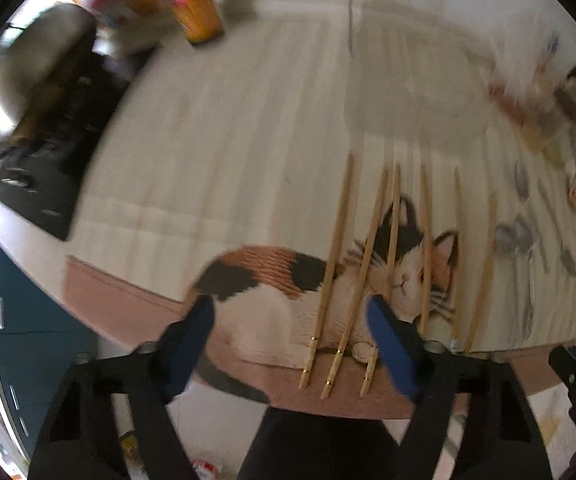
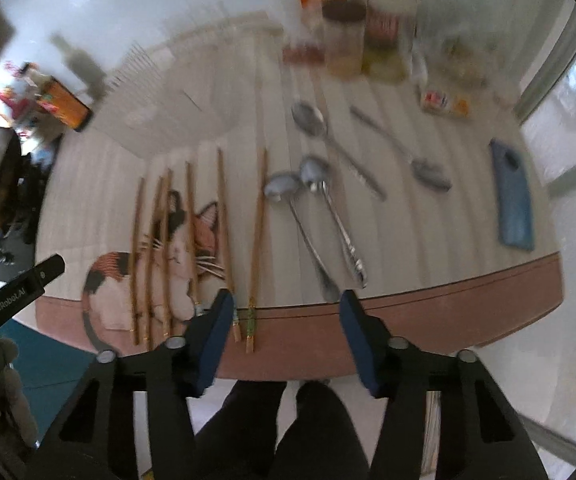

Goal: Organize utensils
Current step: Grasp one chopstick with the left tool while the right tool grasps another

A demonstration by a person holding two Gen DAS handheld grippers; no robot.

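Note:
Several wooden chopsticks (image 1: 340,248) lie side by side on a cat-print placemat (image 1: 247,184), handle ends near the front edge; they also show in the right wrist view (image 2: 223,224). Several metal spoons (image 2: 320,216) lie to their right, seen blurred in the left wrist view (image 1: 520,232). My left gripper (image 1: 288,312) is open and empty, above the mat's front edge near the chopstick handles. My right gripper (image 2: 285,304) is open and empty, above the front edge between the rightmost chopstick and the spoon handles.
A blue phone (image 2: 514,196) lies at the right. Jars and bottles (image 2: 352,28) stand at the back. An orange carton (image 1: 195,4) stands back left. A black bag (image 1: 43,148) sits at the left. The person's legs (image 2: 288,432) are below the table edge.

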